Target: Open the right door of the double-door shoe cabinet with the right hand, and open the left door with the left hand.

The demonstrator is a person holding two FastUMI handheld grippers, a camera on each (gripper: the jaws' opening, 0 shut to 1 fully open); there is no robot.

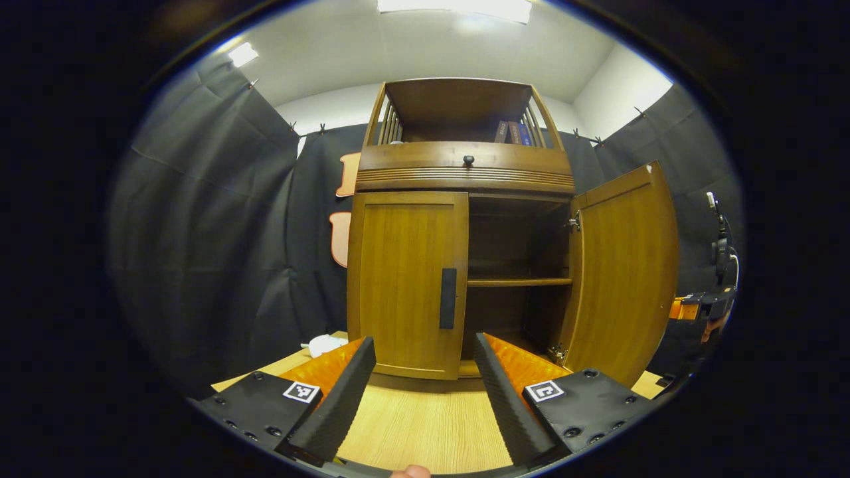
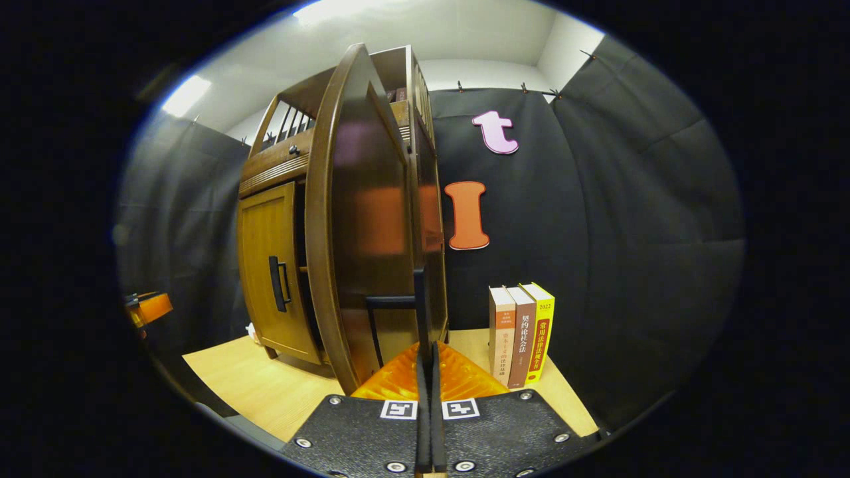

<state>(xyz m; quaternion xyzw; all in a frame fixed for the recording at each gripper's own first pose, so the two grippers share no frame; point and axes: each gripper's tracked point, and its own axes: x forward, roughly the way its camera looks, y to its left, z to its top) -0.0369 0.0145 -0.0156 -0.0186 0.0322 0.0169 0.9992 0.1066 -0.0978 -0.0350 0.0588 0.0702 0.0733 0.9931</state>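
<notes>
Shoe cabinet (image 1: pixel 465 172) standing upright on the worktop (image 1: pixel 425 425), its long axis vertical. Right door (image 1: pixel 624 272) swung wide open, its face turned outward; left door (image 1: pixel 405 282) closed, its vertical handle (image 1: pixel 448 299) at the inner edge. Left gripper (image 1: pixel 425 382) faces the left door, apart from it, jaws released. Right gripper (image 2: pixel 428 372) has its jaws clenched on the right door's handle (image 2: pixel 418 299). Three books (image 2: pixel 521 335) stand upright beside the cabinet.
</notes>
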